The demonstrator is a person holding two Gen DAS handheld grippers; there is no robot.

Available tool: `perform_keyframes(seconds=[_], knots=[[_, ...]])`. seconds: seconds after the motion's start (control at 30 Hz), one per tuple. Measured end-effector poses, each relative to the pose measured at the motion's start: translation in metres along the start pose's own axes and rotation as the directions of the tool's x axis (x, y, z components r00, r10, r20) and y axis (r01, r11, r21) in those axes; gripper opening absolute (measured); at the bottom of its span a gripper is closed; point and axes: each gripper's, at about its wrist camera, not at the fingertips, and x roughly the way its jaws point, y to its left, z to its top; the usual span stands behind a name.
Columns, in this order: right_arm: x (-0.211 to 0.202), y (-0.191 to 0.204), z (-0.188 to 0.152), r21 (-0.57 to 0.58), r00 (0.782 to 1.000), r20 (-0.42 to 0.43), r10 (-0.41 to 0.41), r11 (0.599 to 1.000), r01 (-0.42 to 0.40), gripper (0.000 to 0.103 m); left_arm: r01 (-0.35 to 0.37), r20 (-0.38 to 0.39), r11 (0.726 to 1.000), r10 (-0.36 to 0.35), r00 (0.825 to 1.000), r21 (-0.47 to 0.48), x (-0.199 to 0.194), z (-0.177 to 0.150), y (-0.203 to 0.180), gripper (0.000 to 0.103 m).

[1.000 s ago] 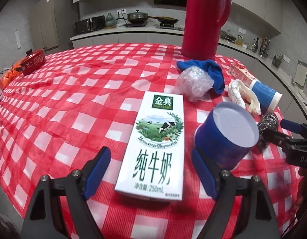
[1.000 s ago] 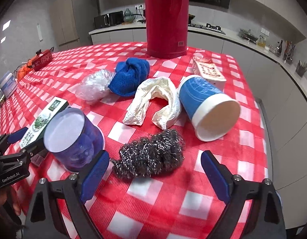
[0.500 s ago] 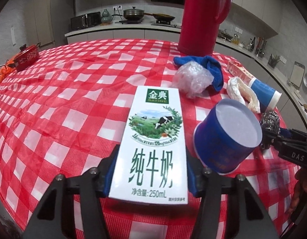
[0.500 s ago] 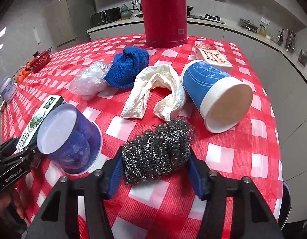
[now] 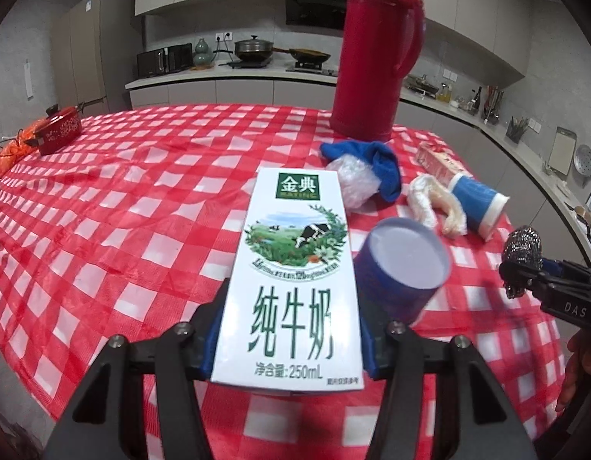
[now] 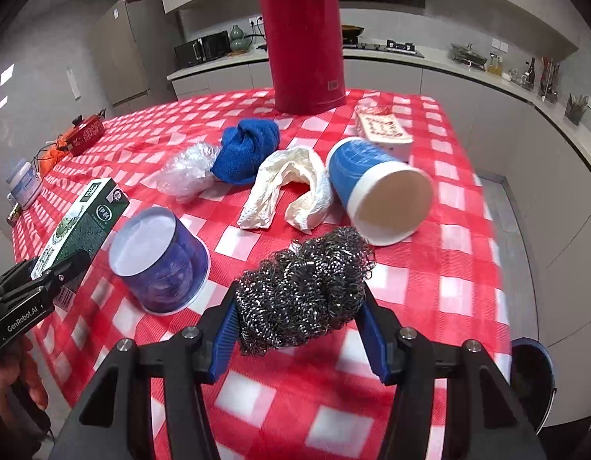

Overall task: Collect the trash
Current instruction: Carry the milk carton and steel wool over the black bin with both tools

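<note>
your left gripper [image 5: 291, 329] is clamped on the milk carton [image 5: 295, 268], blue pads pressed on both long sides near its bottom end, carton clear of the red-and-white checked tablecloth [image 5: 123, 199] above the near edge of the table, printed face up. your right gripper [image 6: 299, 329] is gripping the steel wool scourer [image 6: 303, 287], pads on either side of the wad, also off the cloth near the near right corner. still on the table: an upside-down blue paper cup [image 6: 161, 260] just beside the carton, between your two grippers; a second blue paper cup [image 6: 375, 188] lying on its side with its mouth toward the near right corner; a crumpled white paper towel [image 6: 287, 188] touching that cup's left side; a crumpled clear plastic wrap [image 6: 188, 172] and a balled blue cloth [image 6: 245, 149] touching each other further in; a small printed box [image 6: 383, 130] toward the far right edge. a red thermos [image 5: 372, 53] stands upright at the far edge behind the cloth. a small red pot [image 5: 61, 130] sits near the far left edge, well apart from the rest. in the right wrist view a dark round bin [image 6: 532, 372] shows past the table's right edge; can't tell what's in it.
</note>
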Motion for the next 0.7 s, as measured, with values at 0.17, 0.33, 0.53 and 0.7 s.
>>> perform_keyframes(seconds=[0.17, 0.33, 0.53, 0.7], knots=[[-0.031, -0.011, -0.006, 0.009, 0.999, 0.036, -0.010, 1.000, 0.010, 0.059, 0.023, 0.029, 0.999, -0.023, 0.999, 0.024, -0.021, -0.001, -0.017, 0.056], [-0.065, -0.025, -0.018, 0.017, 0.997, 0.072, -0.025, 1.000, 0.024, 0.059, 0.049, 0.049, 0.997, -0.051, 0.997, 0.051, -0.039, -0.003, -0.042, 0.056], [-0.103, -0.048, -0.036, 0.043, 0.993, 0.104, -0.050, 0.998, 0.045, 0.059, 0.093, 0.071, 0.991, -0.100, 0.992, 0.095, -0.063, -0.011, -0.083, 0.056], [-0.136, -0.071, -0.055, 0.073, 0.989, 0.127, -0.075, 0.995, 0.067, 0.059, 0.134, 0.077, 0.982, -0.145, 0.986, 0.132, -0.081, -0.019, -0.115, 0.056]])
